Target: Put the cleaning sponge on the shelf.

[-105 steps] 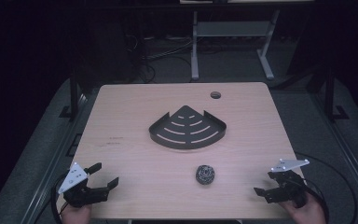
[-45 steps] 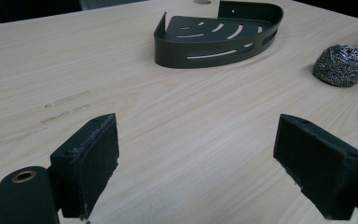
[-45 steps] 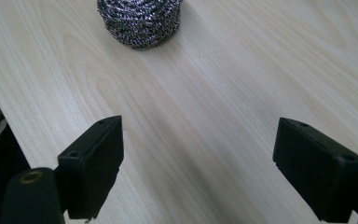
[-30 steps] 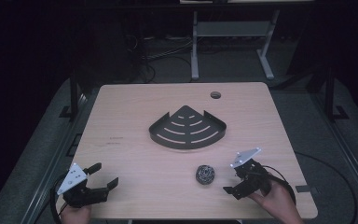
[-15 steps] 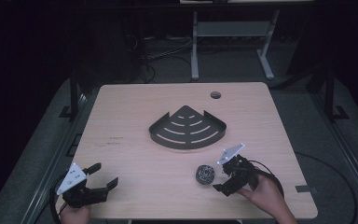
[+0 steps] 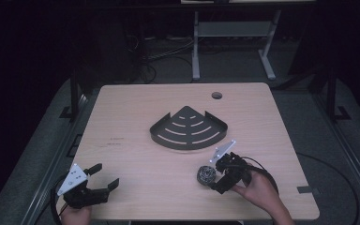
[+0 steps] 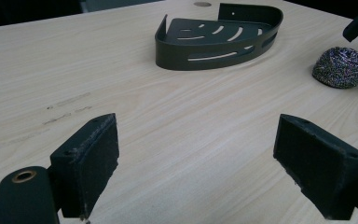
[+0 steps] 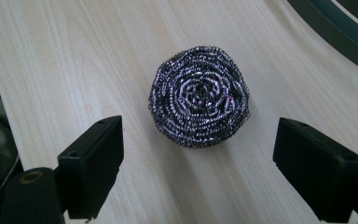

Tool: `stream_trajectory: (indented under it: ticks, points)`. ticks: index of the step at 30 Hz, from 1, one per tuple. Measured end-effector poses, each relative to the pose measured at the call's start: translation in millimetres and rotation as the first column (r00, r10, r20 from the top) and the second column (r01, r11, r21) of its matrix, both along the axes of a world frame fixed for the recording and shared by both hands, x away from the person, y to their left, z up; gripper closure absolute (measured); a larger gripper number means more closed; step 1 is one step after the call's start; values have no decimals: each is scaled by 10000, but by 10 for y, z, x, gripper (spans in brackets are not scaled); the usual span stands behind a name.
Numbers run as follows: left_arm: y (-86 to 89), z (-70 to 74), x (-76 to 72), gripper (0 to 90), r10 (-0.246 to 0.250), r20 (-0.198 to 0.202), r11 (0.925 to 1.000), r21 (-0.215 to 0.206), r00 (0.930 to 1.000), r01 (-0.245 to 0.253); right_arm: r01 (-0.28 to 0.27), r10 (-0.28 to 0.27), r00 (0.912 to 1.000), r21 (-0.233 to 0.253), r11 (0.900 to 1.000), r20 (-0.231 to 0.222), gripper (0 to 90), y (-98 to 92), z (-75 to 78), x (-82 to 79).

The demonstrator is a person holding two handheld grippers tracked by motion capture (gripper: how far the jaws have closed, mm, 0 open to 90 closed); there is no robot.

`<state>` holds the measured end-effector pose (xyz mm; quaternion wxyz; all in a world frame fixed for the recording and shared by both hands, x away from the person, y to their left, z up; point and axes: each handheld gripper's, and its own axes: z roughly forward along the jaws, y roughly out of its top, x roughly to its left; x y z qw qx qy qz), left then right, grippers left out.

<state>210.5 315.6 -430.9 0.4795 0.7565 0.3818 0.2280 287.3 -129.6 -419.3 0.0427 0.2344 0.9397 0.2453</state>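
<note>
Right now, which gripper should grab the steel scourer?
Right. The right gripper is open right beside the steel scourer, which lies centred just ahead of its jaws in the right gripper view. The left gripper sits open at the table's near-left corner, far off.

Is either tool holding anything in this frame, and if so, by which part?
Nothing is held. The right tool is open, its jaws apart from the round steel-wool scouring pad lying on the table. The left tool is open over bare wood.
</note>
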Motion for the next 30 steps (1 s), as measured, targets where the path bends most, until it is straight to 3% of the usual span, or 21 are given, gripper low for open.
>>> stream_trajectory:
  ticks: [19, 30]
  points:
    - [-3, -2, 0, 134, 5, 11, 10000, -46, 10000, -5, -267, 257, 9988, -230, 9994, -406, 181, 199, -99, 130]
    - [-13, -2, 4, 134, -20, 4, 10000, -50, 10000, 20, -428, 387, 9979, -811, 9958, -514, 215, 291, -145, 198]
